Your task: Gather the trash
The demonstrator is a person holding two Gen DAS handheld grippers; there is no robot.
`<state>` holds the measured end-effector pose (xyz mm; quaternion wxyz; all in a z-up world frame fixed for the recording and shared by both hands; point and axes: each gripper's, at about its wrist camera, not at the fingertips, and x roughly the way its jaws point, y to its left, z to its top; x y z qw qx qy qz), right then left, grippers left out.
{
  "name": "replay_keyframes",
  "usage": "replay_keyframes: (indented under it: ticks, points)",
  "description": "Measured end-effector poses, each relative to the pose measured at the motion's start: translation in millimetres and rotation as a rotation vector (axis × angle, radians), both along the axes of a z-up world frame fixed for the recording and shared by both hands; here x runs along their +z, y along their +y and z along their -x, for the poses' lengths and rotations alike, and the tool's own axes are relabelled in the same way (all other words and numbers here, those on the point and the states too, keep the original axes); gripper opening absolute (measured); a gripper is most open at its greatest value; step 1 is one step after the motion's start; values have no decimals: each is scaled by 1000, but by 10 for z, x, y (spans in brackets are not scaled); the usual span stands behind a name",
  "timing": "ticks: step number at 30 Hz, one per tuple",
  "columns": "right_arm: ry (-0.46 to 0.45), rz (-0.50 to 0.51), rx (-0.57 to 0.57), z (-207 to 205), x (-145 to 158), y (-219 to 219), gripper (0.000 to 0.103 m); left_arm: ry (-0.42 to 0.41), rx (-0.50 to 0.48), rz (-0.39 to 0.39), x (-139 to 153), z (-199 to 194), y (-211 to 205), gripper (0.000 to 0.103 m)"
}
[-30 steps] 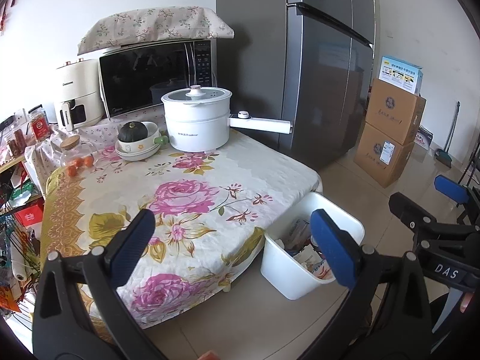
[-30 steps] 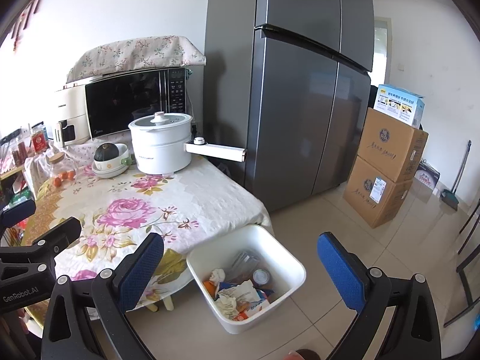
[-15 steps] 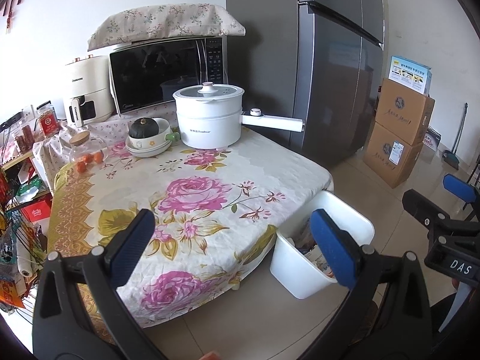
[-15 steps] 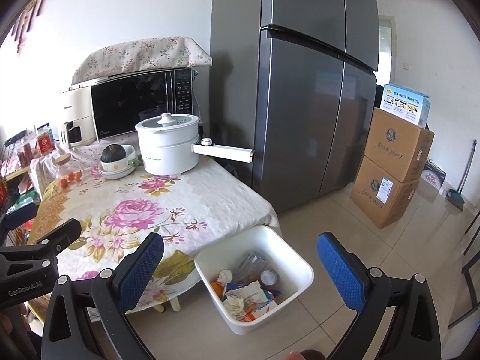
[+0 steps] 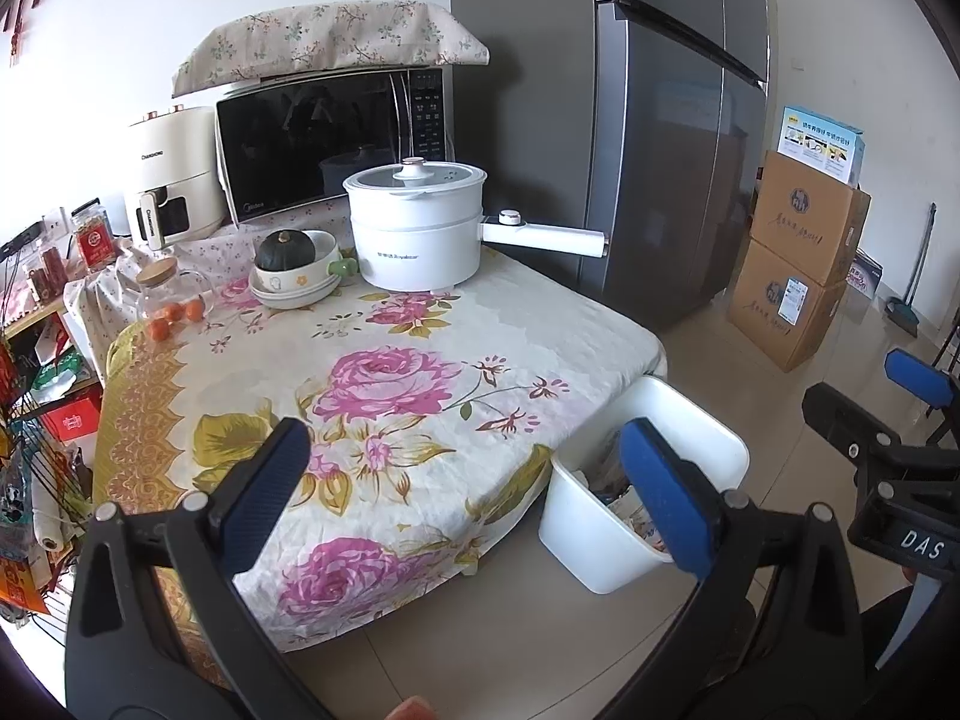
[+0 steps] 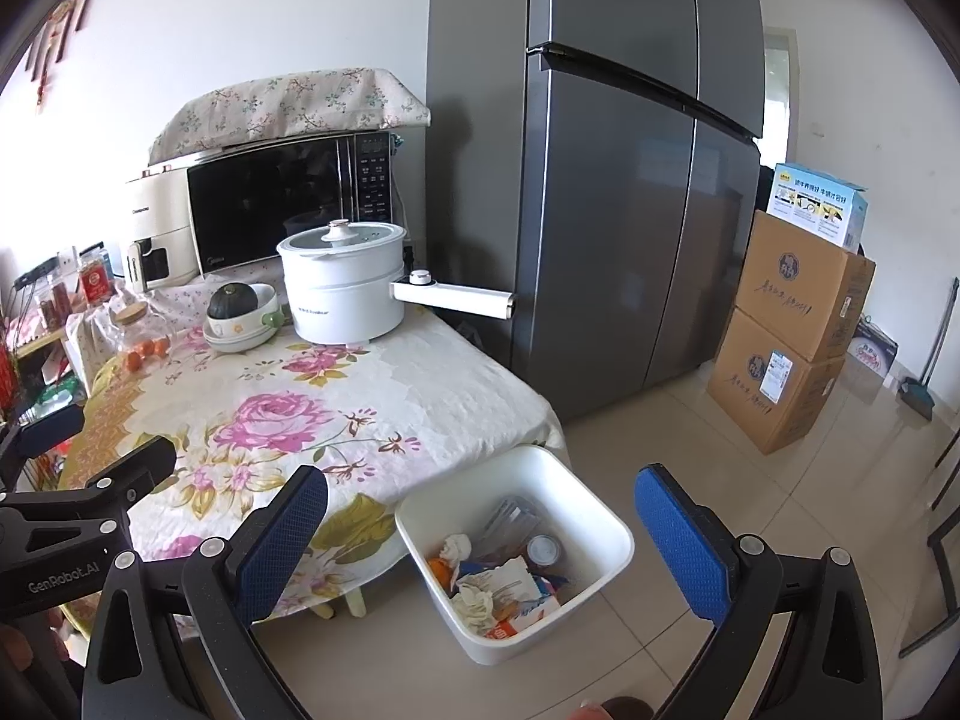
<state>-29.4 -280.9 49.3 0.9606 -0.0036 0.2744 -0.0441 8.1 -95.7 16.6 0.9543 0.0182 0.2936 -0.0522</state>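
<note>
A white trash bin [image 6: 606, 552] stands on the floor by the table's right corner; it also shows in the left wrist view [image 5: 588, 534]. It holds crumpled paper, wrappers and a can [image 6: 504, 582]. My left gripper [image 5: 468, 480] is open and empty, hovering over the near edge of the floral tablecloth [image 5: 372, 372]. My right gripper [image 6: 498, 534] is open and empty, above the bin. No loose trash shows on the tablecloth.
On the table's far side stand a white electric pot [image 5: 420, 228] with a long handle, a bowl holding a squash [image 5: 288, 264], a glass jar [image 5: 168, 300], a microwave [image 5: 330, 138] and an air fryer. A grey fridge [image 6: 630, 180] and cardboard boxes [image 6: 792, 324] stand at the right.
Both grippers have drawn back and shifted slightly left, so the table and bin sit further right in view. Both stay open and empty.
</note>
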Motion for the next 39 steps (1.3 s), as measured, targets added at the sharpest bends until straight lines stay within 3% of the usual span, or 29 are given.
replay_keyframes:
  ticks: [39]
  points:
    - [17,-6,18,-46,-47,110,103,13,-10,32,-17,8,55,103]
